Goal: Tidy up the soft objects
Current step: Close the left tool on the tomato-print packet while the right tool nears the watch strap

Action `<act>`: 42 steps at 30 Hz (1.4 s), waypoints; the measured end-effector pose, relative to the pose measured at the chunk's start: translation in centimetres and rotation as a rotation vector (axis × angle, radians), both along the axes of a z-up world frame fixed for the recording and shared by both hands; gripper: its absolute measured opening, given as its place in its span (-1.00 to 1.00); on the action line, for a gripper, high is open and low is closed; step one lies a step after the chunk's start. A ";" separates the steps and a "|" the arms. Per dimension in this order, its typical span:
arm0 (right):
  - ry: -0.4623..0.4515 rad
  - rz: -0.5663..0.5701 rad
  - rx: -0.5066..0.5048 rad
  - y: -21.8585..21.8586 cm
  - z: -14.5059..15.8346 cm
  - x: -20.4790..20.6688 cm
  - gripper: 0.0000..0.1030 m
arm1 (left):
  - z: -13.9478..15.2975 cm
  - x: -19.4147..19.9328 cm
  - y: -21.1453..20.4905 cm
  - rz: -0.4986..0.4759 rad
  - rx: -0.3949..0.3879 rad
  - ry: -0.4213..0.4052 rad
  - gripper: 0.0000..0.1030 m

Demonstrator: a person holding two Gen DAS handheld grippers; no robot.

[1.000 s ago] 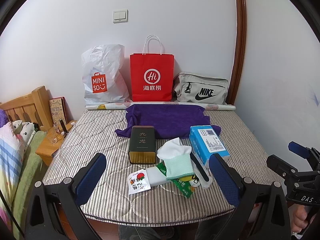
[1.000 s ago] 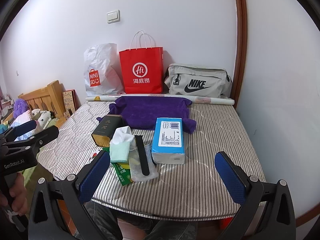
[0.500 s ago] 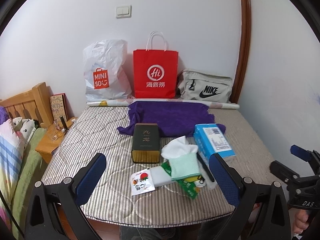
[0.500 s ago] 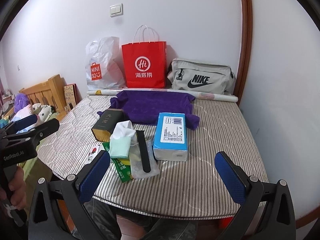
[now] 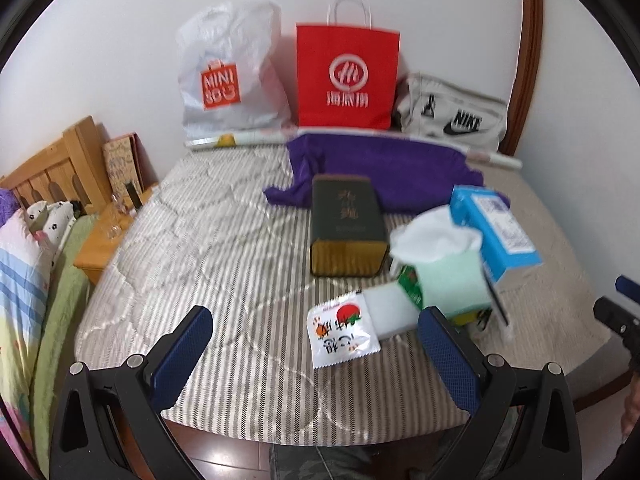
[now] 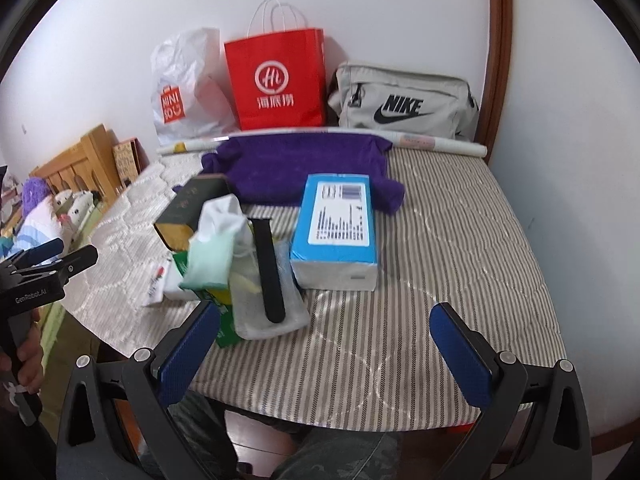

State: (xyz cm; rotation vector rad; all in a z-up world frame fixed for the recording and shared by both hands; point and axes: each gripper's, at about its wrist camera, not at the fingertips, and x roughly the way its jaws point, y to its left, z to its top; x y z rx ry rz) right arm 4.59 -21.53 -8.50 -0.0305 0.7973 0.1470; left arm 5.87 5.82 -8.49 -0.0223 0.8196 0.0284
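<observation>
both tools, left tool (image 5: 316, 350) and right tool (image 6: 324, 346), hang wide and empty over the near edge of the striped mattress (image 6: 460, 240). the mint-green soft tissue pack (image 6: 212, 252) sits in a crowded heap mid-bed beside the blue cardboard box (image 6: 340, 220); a careless grab could drag its neighbours. behind: "miniso" plastic bag (image 6: 180, 92), "nike" grey pouch (image 6: 404, 104).

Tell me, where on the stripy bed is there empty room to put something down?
The widest bare stripes are on the mattress right of the blue box, up to the wall. More lies left of the dark green box, toward the wooden nightstand. It is crowded around the tissue pack, black strap and purple cloth.
</observation>
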 end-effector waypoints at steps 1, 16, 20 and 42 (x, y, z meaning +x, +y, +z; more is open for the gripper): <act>0.013 0.012 0.000 0.1 -0.5 0.4 1.00 | -0.8 0.4 0.1 -0.013 -0.012 0.013 0.99; 0.065 0.068 0.099 0.1 -3.9 3.7 1.00 | -8.0 3.8 0.2 -0.165 -0.111 0.152 0.78; 0.091 0.080 0.104 0.4 -4.6 4.3 1.00 | -9.0 4.5 0.4 -0.185 -0.141 0.175 0.68; 0.121 0.134 0.051 2.4 -5.9 5.0 1.00 | -9.0 3.9 3.7 -0.130 -0.052 0.182 -0.03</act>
